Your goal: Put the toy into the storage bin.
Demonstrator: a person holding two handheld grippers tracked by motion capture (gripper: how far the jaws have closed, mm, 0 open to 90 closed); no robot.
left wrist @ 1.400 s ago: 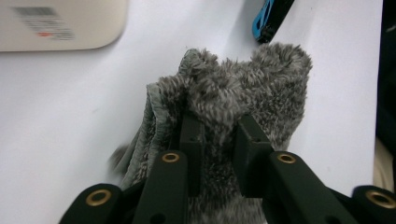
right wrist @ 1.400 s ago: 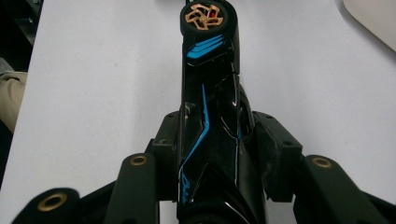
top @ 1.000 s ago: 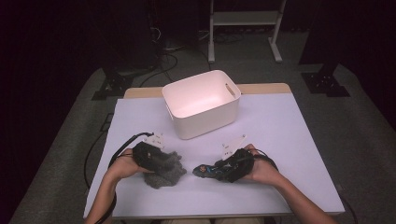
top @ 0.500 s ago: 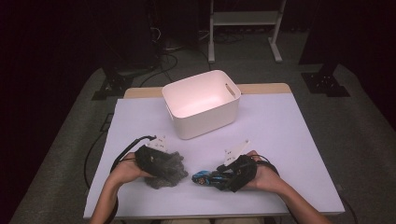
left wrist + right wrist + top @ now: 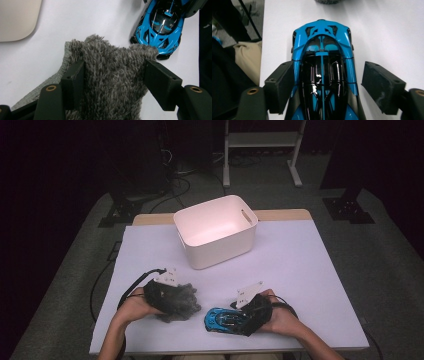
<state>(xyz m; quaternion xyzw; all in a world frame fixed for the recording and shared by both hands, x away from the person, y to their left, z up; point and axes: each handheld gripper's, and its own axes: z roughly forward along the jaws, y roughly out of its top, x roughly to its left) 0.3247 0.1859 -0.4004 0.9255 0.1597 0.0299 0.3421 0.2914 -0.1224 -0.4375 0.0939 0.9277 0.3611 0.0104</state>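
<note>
Item: blue toy car (image 5: 223,321), glossy hard shell with a black canopy, lying on the white table (image 5: 310,270) near its front edge, between the jaws of the right gripper (image 5: 245,317). The jaws have just been opening; a gap shows at one pad, so the car is released. Probably light, rigid and slick; best taken across the flanks at mid-body.

Item: grey fluffy cloth (image 5: 180,300), heaped just beside the car's nose. The left gripper (image 5: 167,295) straddles it; its jaws have just been opening, with pile between them, no longer clamped. Soft, limp, light; pinch a thick fold.

Item: white bin (image 5: 216,231), empty, farther back.
</note>
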